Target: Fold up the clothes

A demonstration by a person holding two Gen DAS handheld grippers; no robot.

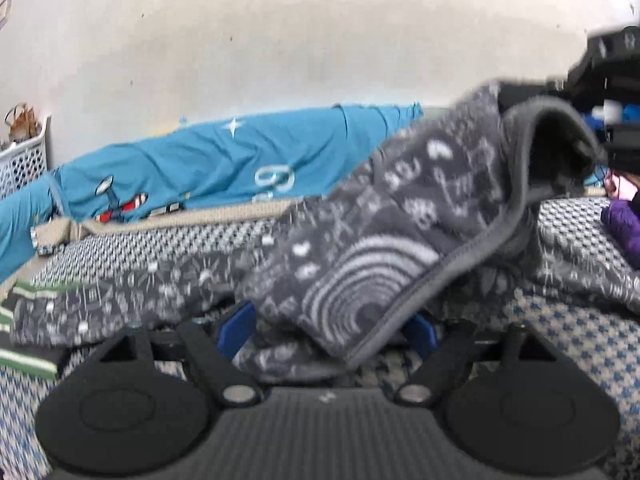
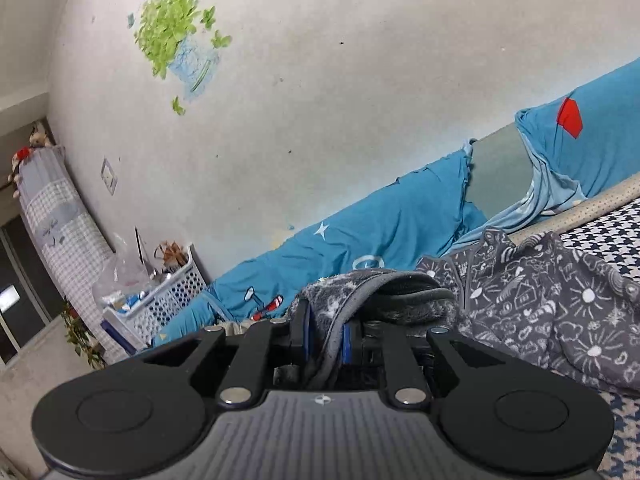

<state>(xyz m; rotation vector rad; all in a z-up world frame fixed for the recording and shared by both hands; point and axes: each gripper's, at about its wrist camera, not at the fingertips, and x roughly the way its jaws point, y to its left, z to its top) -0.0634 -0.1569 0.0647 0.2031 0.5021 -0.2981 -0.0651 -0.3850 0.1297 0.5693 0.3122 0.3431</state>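
One grey patterned fleece garment (image 1: 400,216), spread over the houndstooth bed cover (image 1: 580,344) toward its near edge. Right gripper (image 2: 326,340) clamps the trimmed hem, lifting it for folding. Left gripper (image 1: 326,326) stands open, fabric draped loose between its blue pads (image 1: 236,326).

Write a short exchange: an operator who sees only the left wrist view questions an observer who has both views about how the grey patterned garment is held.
Operator: My left gripper is open, with the grey garment draped between its pads. Is the right gripper really gripping?
Observer: Yes. In the right wrist view its jaws are closed on the garment's thick grey hem.
Operator: Where is the rest of the cloth on that side?
Observer: It lies bunched to the right of that gripper, on the houndstooth cover.
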